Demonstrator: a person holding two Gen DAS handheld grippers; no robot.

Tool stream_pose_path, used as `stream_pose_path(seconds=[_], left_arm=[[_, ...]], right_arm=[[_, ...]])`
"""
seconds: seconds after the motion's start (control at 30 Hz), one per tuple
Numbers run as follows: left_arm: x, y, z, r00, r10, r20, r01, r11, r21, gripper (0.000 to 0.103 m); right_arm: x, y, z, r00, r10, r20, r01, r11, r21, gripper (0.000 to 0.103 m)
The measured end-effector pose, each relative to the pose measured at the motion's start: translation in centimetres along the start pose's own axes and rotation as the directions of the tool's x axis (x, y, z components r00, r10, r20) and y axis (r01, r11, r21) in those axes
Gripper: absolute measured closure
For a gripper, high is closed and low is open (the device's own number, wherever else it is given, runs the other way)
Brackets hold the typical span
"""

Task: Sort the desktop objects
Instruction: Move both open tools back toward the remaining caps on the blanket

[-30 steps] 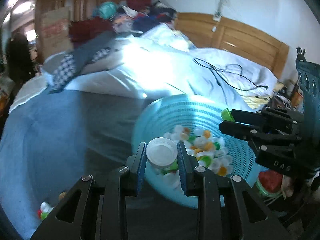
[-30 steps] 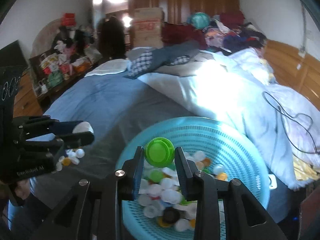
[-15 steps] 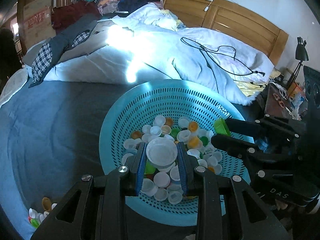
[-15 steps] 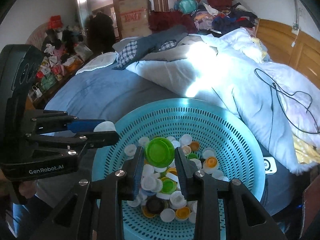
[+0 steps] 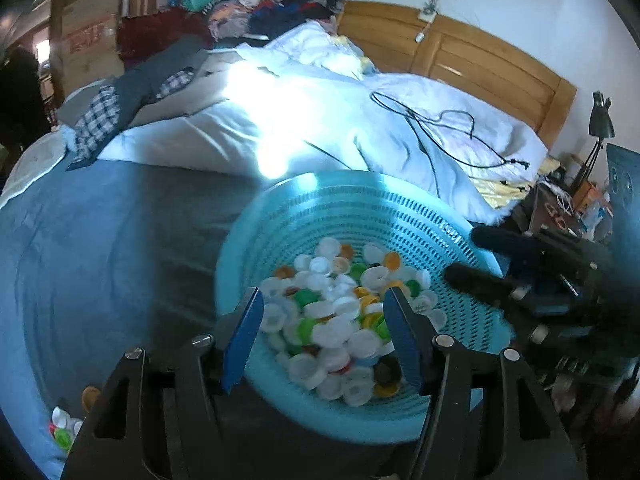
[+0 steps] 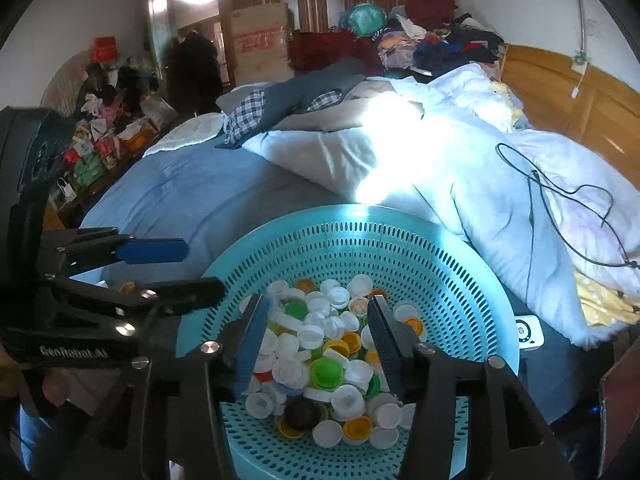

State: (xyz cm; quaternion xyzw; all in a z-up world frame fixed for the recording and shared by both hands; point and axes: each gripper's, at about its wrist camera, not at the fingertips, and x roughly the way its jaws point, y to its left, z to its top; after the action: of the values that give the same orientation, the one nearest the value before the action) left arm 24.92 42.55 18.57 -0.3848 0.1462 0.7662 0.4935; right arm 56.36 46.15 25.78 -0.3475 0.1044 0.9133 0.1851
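Tongs (image 5: 324, 320) (image 6: 316, 332) tilt downward, jaws opening above cap-filled basket (image 6: 460, 280).

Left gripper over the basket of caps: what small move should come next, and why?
Probably lift the left gripper clear and swing it toward the loose caps on the blue blanket. Its jaws are opening with nothing between them, above the caps piled in the teal basket, so another pickup looks due.

Opening over turquoise basket (image 6: 452, 264): right gripper (image 6: 316, 336), nothing pinched, bottle caps (image 6: 320, 344) heaped below and between the jaws. Left gripper (image 6: 180, 272) left of them.
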Motion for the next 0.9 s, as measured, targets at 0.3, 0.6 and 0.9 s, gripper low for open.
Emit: stream_pose_path(seconds=[0.3, 0.6, 0.9], left_arm=[[-8.4, 15.2, -15.2, 0.977, 0.21, 0.047, -0.202, 0.97, -0.139, 0.042], [-8.2, 20.4, -25.3, 0.961, 0.266, -0.078, -0.276, 0.943, -0.188, 0.042], [-4.4, 20.6, -24.8, 0.976, 0.208, -0.059, -0.216, 0.96, -0.179, 0.042]], right_arm=[[0.3, 5.0, -2.4, 0.992, 0.126, 0.004, -0.125, 0.99, -0.069, 0.034], [2.5, 10.8, -4.6, 0.972, 0.216, -0.087, -0.226, 0.966, -0.126, 0.034], [2.6, 13.5, -5.1, 0.97, 0.208, -0.126, -0.228, 0.957, -0.178, 0.034]])
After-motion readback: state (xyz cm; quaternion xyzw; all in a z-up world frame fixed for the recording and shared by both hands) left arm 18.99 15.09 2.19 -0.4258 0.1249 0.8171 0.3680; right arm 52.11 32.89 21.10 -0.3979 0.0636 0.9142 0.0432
